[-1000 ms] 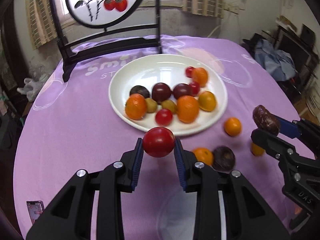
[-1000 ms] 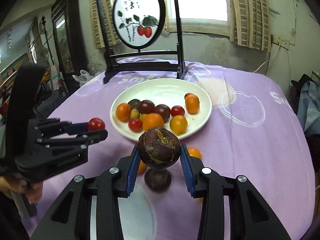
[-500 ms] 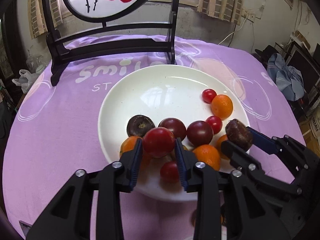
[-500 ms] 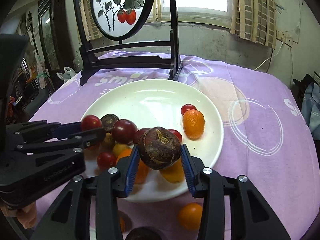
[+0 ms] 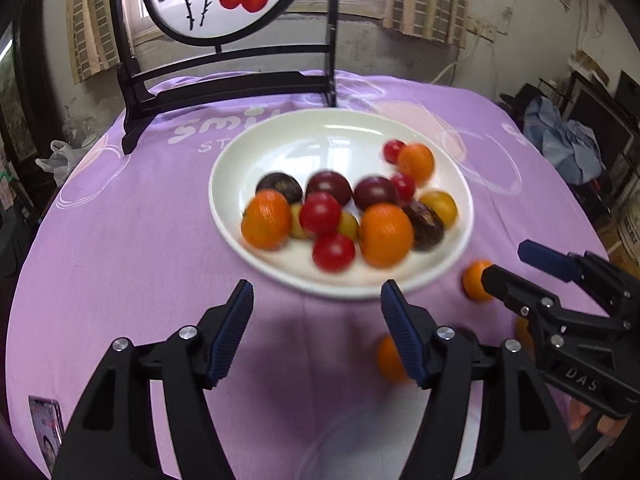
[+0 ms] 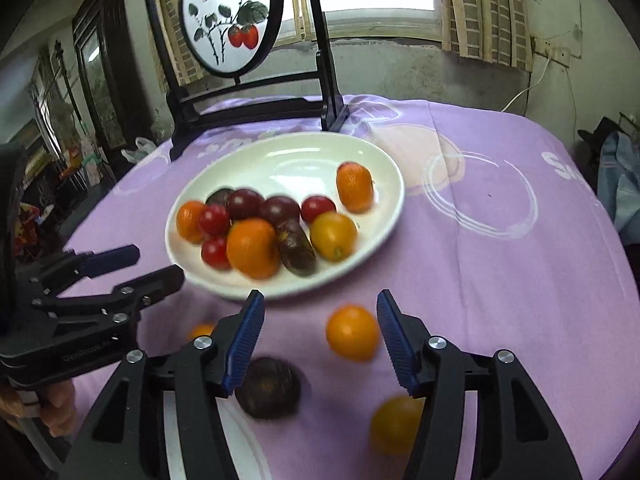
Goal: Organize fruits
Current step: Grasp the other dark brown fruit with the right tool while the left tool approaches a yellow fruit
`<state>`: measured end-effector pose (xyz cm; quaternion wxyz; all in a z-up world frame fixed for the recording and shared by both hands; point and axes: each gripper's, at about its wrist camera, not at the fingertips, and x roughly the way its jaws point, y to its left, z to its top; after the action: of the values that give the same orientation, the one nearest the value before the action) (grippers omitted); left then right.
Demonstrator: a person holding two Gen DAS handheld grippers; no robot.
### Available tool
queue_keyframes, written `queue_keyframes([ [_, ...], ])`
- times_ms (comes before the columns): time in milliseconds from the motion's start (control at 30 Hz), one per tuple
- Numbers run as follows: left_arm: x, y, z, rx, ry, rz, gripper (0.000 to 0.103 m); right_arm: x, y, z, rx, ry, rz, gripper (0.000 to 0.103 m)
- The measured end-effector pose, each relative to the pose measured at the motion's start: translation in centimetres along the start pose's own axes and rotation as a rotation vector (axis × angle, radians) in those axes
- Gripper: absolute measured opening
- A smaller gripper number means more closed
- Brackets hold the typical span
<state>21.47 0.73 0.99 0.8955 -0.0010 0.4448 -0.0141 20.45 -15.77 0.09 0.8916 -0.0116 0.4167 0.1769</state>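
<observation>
**Fruits gathered on the white plate, a few left on the desk**

Fruits (image 5: 384, 234) lie bunched toward the near side of the white plate (image 5: 280, 140): orange, red, dark purple and yellow ones touching each other, with one small red and one orange fruit apart near the plate's far right rim. The heap seems to sit there because that edge is nearest to both tools. Off the plate, on the purple cloth (image 5: 120, 240) of the desk, some strays lie just beside its near rim: an orange fruit (image 6: 352, 332), a dark purple fruit (image 6: 268, 388) and a yellow-orange one (image 6: 394, 424).

The left hand-held gripper (image 5: 316, 332) hangs just short of the plate's near rim, its jaws opening with nothing between them. The right hand-held gripper (image 6: 320, 340) is also opening and empty; the stray orange fruit lies on the cloth below its gap, likely the next pick.

Beyond the plate, white letters on the cloth read "Smi" and "ST", the rest hidden by the plate. The right tool's body bears "DAS". The round painted screen (image 6: 232, 16) behind the plate carries small characters, too small to read.
</observation>
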Motion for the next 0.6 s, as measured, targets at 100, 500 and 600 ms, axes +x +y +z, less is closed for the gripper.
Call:
queue_keyframes([
  [100,-1.4,-0.3,-1.9,-0.001,0.007,-0.003,0.065,-1.3,0.3,-2.2,-0.032,0.017,-0.006,0.059],
  [500,-1.8,0.6,-8.2,-0.064,0.016,-0.010,0.074,-1.7,3.5,-8.3,-0.122,0.110,0.012,0.059],
  [600,-1.7,1.2,-8.0,-0.069,0.017,-0.039,0.074,-1.1,4.2,-8.5,-0.142,0.124,-0.011,0.060],
])
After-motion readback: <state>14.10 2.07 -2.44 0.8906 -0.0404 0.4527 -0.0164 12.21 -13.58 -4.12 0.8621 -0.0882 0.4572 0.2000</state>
